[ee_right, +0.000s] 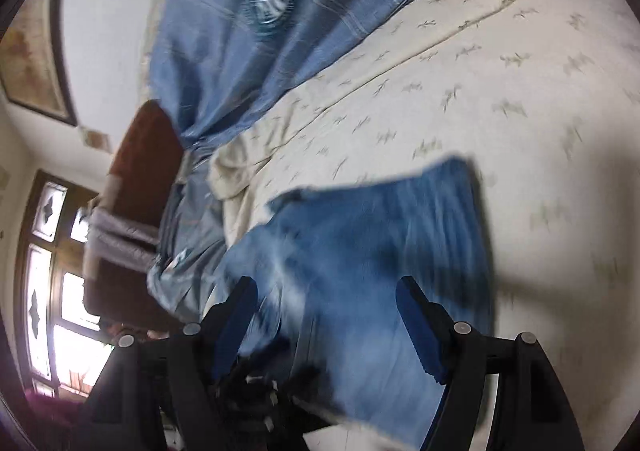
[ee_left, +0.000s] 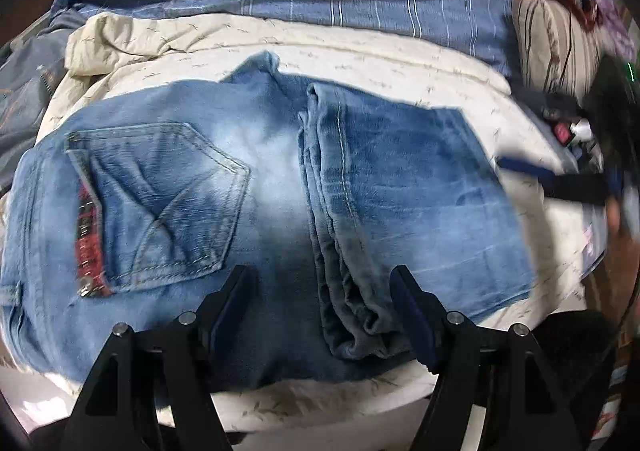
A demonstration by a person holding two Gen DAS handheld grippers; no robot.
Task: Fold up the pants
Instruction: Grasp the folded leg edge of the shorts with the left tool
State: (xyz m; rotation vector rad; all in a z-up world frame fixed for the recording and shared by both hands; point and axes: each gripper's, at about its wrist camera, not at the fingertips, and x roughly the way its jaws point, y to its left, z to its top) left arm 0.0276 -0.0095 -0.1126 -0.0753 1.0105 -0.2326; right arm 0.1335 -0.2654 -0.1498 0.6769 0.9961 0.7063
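on the cream bedspread [ee_left: 360, 63] folded jeans [ee_left: 240, 187] lie lengthwise left-right, both hand-held grippers [ee_left: 320, 283] [ee_right: 326, 291] gaping empty.

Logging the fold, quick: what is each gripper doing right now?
Left gripper: open above the jeans, holding nothing.
Right gripper: open, holding nothing.

Probably a home bedroom: bed [ee_left: 360, 63], pillow [ee_left: 548, 43], framed picture [ee_right: 36, 63].
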